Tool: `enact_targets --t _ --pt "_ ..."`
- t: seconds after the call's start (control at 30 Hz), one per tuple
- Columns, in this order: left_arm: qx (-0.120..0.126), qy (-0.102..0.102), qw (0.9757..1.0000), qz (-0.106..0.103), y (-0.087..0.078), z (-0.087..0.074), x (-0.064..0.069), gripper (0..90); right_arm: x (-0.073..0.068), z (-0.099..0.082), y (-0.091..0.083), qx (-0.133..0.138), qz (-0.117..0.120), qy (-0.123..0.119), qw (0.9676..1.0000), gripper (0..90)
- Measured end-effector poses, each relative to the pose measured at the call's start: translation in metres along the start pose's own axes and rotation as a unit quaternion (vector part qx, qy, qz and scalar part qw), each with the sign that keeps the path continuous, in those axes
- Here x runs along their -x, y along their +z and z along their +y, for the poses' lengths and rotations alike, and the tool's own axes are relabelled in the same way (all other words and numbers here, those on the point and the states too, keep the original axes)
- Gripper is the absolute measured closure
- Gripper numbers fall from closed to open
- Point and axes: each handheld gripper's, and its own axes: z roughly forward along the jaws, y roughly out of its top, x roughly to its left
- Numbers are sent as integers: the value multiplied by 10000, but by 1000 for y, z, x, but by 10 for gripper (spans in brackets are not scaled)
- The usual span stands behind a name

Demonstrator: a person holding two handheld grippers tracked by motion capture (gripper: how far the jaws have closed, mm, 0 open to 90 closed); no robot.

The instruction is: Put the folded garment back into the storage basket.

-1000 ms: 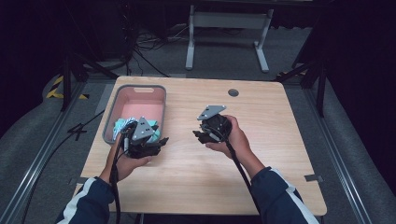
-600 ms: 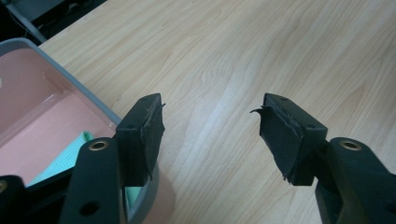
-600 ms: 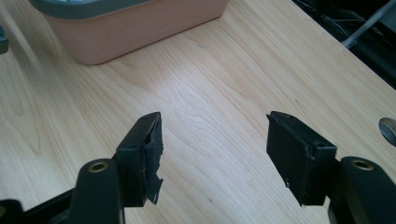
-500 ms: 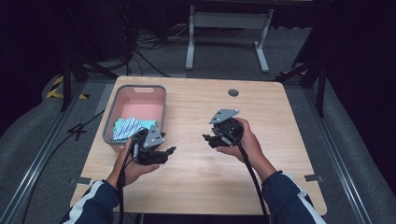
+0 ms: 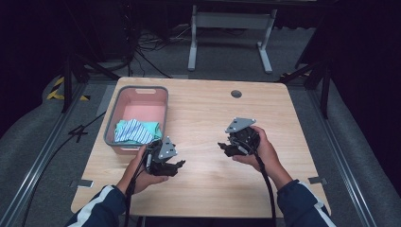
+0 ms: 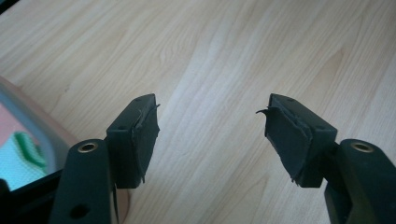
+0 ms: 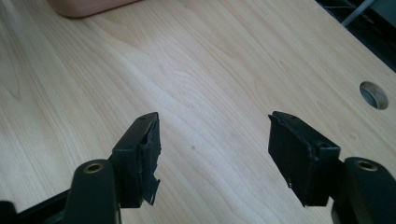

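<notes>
Cloth [image 5: 135, 131] sits bunched in near end of pink bin [image 5: 142, 91], far left on table [image 5: 208, 189]: teal folds, blue-white stripes on top. Your left gripper [image 5: 180, 164] just beside bin's near right corner, jaws just opened wider, nothing between. Right gripper [image 5: 221, 146] mid-table, jaws apart, empty.

My left gripper [image 5: 176, 165] sits low in my left hand [image 5: 142, 170], its jaws apart with nothing between them; they have just been opening. My right gripper [image 5: 224, 147] is held in my right hand [image 5: 262, 151], jaws likewise spread and empty. Both forearms reach forward, sleeves showing at the elbows.
</notes>
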Motion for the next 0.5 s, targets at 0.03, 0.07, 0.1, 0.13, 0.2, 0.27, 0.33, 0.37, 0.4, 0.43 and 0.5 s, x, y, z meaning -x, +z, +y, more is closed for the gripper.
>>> enact_targets --t 0.03,0.07,0.1,0.13,0.2,0.27,0.33,0.37,0.4,0.43,0.5 --pt "1 16 10000 -15 1 0 1 343 0 -3 -1 -22 -1 -1 10000 351" --pt "1 16 10000 -15 1 0 1 340 0 -3 -1 -22 -1 -1 10000 351" --pt "-32 60 9999 -81 4 0 3 340 0 -4 -1 -32 -2 13 10000 350" --pt "-60 70 9999 -99 5 -1 5 335 1 -9 -2 -36 0 -18 10000 348" --pt "-129 138 9997 -170 9 -1 8 324 1 -14 -4 -49 -33 6 10000 347" --pt "-156 161 9995 -232 13 -2 11 318 2 -19 -5 -33 -22 32 10000 343" --pt "-186 208 9993 -259 15 -2 13 303 2 -26 -7 -85 -85 7 9999 338" --pt "-213 207 9991 -304 17 -3 15 298 2 -29 -7 -96 -105 5 9999 338" --pt "-213 207 9991 -304 17 -3 15 291 2 -29 -7 -96 -105 5 9999 338" --pt "-226 220 9989 -336 18 -3 15 291 3 -33 -8 -127 -112 13 9999 336" --pt "-282 220 9985 -420 22 -5 18 274 3 -44 -10 -152 -113 7 9998 329"
